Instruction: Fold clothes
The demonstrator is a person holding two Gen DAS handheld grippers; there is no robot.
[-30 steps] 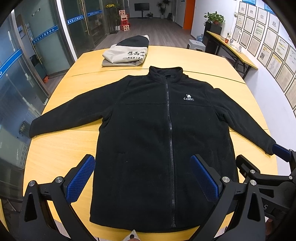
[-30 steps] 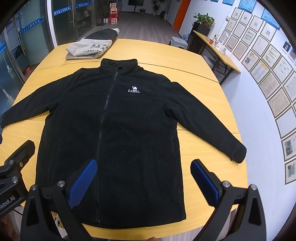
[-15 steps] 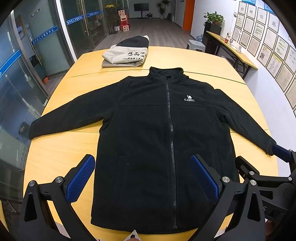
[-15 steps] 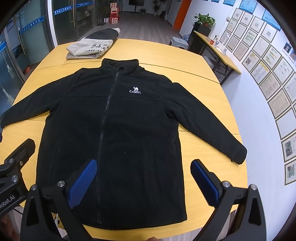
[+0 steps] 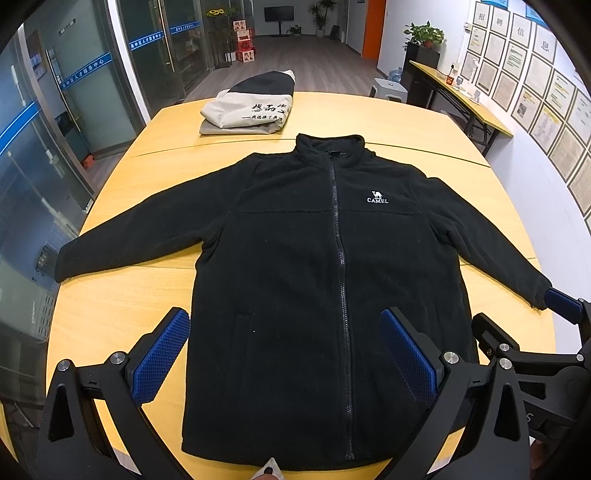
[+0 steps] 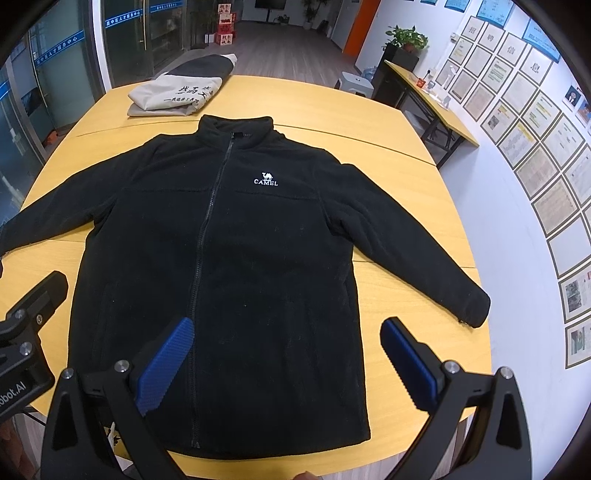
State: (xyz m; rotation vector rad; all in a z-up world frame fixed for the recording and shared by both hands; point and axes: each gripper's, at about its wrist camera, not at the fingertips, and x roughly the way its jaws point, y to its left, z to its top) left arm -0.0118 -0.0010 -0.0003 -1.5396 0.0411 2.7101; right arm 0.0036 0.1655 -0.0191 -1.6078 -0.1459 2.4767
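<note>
**Office hall, glass left, framed wall right**

Yellow wooden worktop point(image 5: 122, 314) in the foreground, seam lines across it. Glass partitions point(image 5: 155, 55) with blue lettered bands along the left. White wall on the right, rows of framed documents point(image 6: 535, 122). Narrow side table point(image 5: 465, 99) against that wall, potted plant point(image 5: 424, 33) on a dark cabinet, white stool point(image 5: 389, 86) nearby. Dark wood-look floor point(image 5: 314, 62) beyond, orange door point(image 5: 373, 26), wall screen point(image 5: 279, 14), red boxes point(image 5: 243, 40). Even indoor light.

jacket point(image 6: 229, 258) left cuff cut off, wall certificates point(image 6: 535, 162) unreadable

both wrist views above hem, facing collar, sharing jacket point(image 5: 295, 280)
</note>
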